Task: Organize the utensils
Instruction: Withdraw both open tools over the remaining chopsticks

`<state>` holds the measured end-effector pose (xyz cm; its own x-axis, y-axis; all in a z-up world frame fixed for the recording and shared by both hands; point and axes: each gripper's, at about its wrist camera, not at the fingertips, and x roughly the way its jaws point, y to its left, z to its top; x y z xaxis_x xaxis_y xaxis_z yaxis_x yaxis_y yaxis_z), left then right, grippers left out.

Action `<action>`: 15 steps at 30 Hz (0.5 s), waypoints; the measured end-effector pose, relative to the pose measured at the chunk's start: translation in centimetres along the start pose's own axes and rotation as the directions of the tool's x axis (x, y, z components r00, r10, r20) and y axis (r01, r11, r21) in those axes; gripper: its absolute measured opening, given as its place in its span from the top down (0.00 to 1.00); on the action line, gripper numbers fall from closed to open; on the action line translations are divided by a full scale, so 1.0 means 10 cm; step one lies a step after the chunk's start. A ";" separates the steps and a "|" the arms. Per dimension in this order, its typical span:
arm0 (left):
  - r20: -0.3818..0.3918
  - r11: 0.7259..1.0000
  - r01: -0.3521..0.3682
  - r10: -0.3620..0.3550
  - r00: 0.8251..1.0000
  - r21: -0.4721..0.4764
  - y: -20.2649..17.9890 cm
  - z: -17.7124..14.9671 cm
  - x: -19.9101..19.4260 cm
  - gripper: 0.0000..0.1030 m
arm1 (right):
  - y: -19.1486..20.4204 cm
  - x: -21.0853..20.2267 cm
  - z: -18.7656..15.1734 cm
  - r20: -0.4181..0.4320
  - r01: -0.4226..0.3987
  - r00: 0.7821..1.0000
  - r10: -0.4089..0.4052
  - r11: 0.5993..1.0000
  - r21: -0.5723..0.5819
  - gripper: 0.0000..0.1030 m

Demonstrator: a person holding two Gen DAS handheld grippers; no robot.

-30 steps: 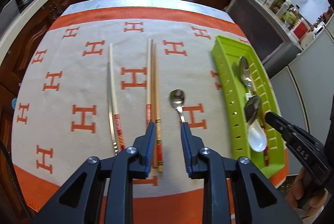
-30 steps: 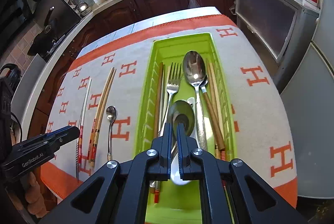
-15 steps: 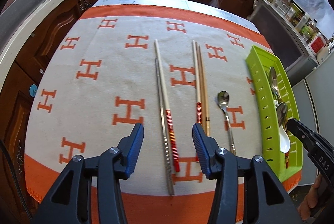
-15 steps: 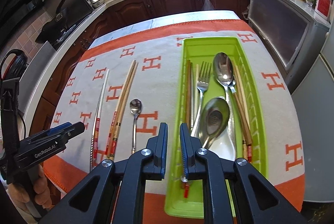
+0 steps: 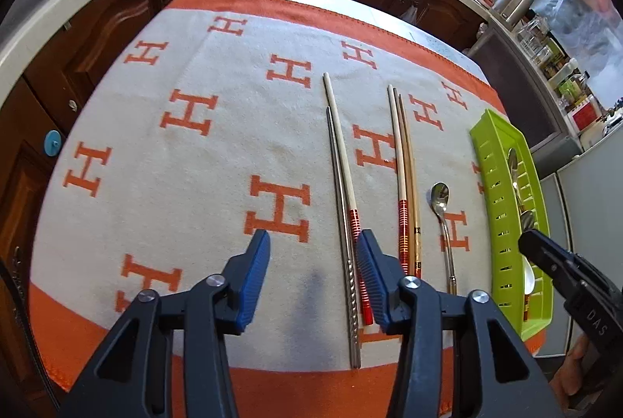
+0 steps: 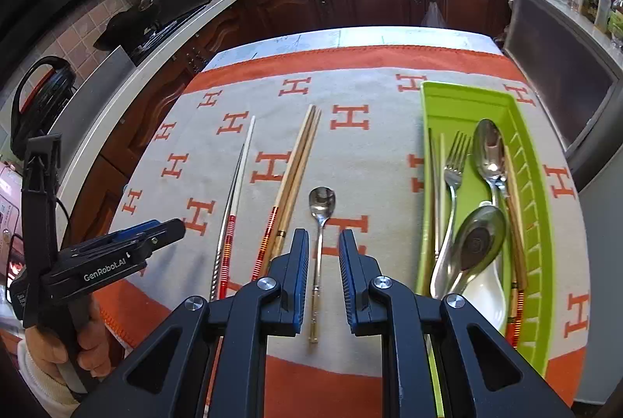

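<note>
A green utensil tray (image 6: 467, 99) (image 5: 494, 161) at the right holds a fork (image 6: 453, 169), spoons (image 6: 488, 153), a white ceramic spoon and chopsticks. On the cloth lie a small metal spoon (image 6: 321, 208) (image 5: 442, 204), a wooden chopstick pair (image 6: 298, 161) (image 5: 403, 165), and a white chopstick beside a metal one (image 6: 239, 180) (image 5: 338, 161). My right gripper (image 6: 323, 262) is open and empty, straddling the small spoon's handle from above. My left gripper (image 5: 311, 274) is open and empty, just left of the metal chopstick's handle end.
The table wears a white cloth with orange H marks (image 5: 187, 114) and an orange border. Dark wood cabinets (image 6: 373, 1) and a countertop with kitchenware surround it. A grey appliance (image 6: 564, 99) stands at the right.
Both grippers shifted left. The left moved from the wooden chopsticks toward the metal and white pair and opened wider. The right left the tray, opened, and now straddles the small spoon.
</note>
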<state>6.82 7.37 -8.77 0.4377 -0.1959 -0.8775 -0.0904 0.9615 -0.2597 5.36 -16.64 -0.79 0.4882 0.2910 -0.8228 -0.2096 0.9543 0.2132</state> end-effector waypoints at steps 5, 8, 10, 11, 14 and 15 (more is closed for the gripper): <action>-0.028 1.000 0.004 -0.004 1.000 0.009 -0.05 -0.01 0.17 0.63 | 0.02 0.11 -0.05 -0.022 -0.008 1.000 0.008 1.000 -0.009 0.84; -0.054 1.000 -0.004 0.005 0.999 0.013 -0.10 -0.03 0.28 0.63 | -0.01 0.15 -0.07 -0.030 -0.010 1.000 0.009 1.000 -0.005 0.84; -0.064 1.000 -0.017 0.018 0.998 0.025 -0.14 -0.04 0.34 0.63 | -0.04 0.17 -0.08 -0.033 -0.011 0.999 0.011 1.000 -0.001 0.84; -0.071 0.999 -0.029 0.031 0.997 0.033 -0.16 -0.05 0.37 0.63 | -0.05 0.18 -0.08 -0.034 -0.013 0.999 0.013 1.000 0.001 0.84; -0.066 0.997 -0.062 0.066 0.996 0.053 -0.21 -0.06 0.40 0.64 | -0.09 0.20 -0.08 -0.034 -0.015 0.999 0.015 1.000 0.009 0.84; -0.064 0.995 -0.076 0.080 0.995 0.061 -0.23 -0.07 0.40 0.64 | -0.10 0.20 -0.08 -0.034 -0.017 0.999 0.017 1.000 0.012 0.84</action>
<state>8.14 4.25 -11.96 0.3706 -0.1305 -0.9196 -0.0687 0.9835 -0.1673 5.89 -17.10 -3.10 0.4558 0.3049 -0.8362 -0.2071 0.9500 0.2335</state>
